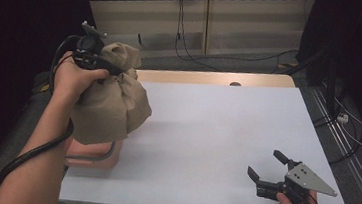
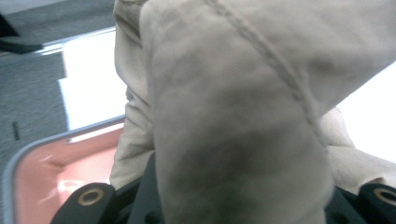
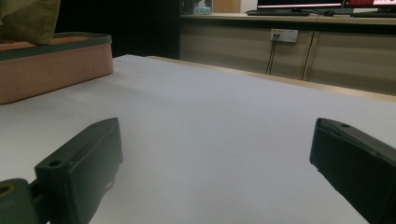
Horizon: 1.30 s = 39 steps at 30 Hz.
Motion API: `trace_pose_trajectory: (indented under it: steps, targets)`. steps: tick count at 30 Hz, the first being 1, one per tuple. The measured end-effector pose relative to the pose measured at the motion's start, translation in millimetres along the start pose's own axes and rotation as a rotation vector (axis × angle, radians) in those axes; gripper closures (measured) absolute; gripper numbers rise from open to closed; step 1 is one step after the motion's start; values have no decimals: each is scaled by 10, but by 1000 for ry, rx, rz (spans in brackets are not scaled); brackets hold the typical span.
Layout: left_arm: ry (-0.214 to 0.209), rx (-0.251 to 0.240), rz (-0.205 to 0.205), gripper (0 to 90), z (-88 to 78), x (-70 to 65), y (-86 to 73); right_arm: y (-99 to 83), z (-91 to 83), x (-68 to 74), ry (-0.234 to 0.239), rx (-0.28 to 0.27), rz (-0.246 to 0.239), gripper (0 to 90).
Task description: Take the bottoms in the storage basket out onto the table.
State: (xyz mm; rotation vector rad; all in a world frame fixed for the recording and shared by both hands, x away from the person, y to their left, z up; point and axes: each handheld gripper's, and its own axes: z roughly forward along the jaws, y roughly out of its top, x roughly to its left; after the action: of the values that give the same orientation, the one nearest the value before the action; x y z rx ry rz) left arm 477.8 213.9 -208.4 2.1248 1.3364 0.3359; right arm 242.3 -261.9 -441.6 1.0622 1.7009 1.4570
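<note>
Your left gripper [image 1: 103, 64] pinches the cloth [image 1: 111, 100] above the tray [image 1: 94, 160]; lift clear. Right gripper [image 1: 267, 171] spread, idle.

Tray [image 1: 94, 161]: near-left corner of the tabletop [image 1: 216, 135].
Cloth bundle [image 1: 111, 100]: hangs over the tray, perhaps touching it.
Left gripper [image 1: 109, 67]: atop the bundle.
Right gripper [image 1: 268, 165]: tabletop's near-right.
</note>
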Motion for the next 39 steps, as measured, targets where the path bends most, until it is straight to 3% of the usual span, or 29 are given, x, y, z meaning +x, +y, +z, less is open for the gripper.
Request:
trace_pose_trajectory:
  steps: [5,10,11,12,16,17,18,19,20,21,27,30,32,35,36,37,39]
  targets:
    - [-36,4,40,725,130,-232,68,-3,6,1,-1,1,1,19]
    - [-72,-7,51,725,195,-391,108,-4,10,2,0,3,1,20]
    - [-90,-11,61,725,236,-488,124,-5,14,3,2,4,0,20]
    - [-90,-11,61,725,236,-488,124,-5,14,3,2,4,0,20]
    - [-135,-26,87,725,350,-715,144,-6,24,7,5,6,-3,20]
    - [-161,-28,106,725,418,-850,145,-6,27,12,6,9,-4,19]
    - [-161,-28,106,724,418,-850,145,-6,27,12,6,9,-4,19]
    - [-178,-35,134,723,506,-976,130,-8,29,12,10,11,-8,20]
    - [-178,-35,134,723,506,-976,130,-8,29,12,10,11,-8,20]
    - [-209,-31,144,722,618,-1083,103,-10,30,12,14,13,-9,19]
    - [-260,6,150,723,887,-1299,63,-4,16,8,14,11,-12,20]
    - [-285,3,152,722,919,-1407,100,-4,17,4,13,11,-12,20]
    - [-291,1,175,722,915,-1496,146,-7,22,3,14,12,-12,20]
    - [-328,-41,179,717,890,-1644,219,-8,18,-1,14,10,-12,20]
    - [-328,-41,179,709,890,-1644,219,-8,18,-1,14,10,-12,20]
    - [-336,-99,208,672,914,-1685,222,-9,15,-5,15,12,-14,20]
    - [-323,-109,201,463,964,-1683,219,-11,13,-7,15,14,-12,20]
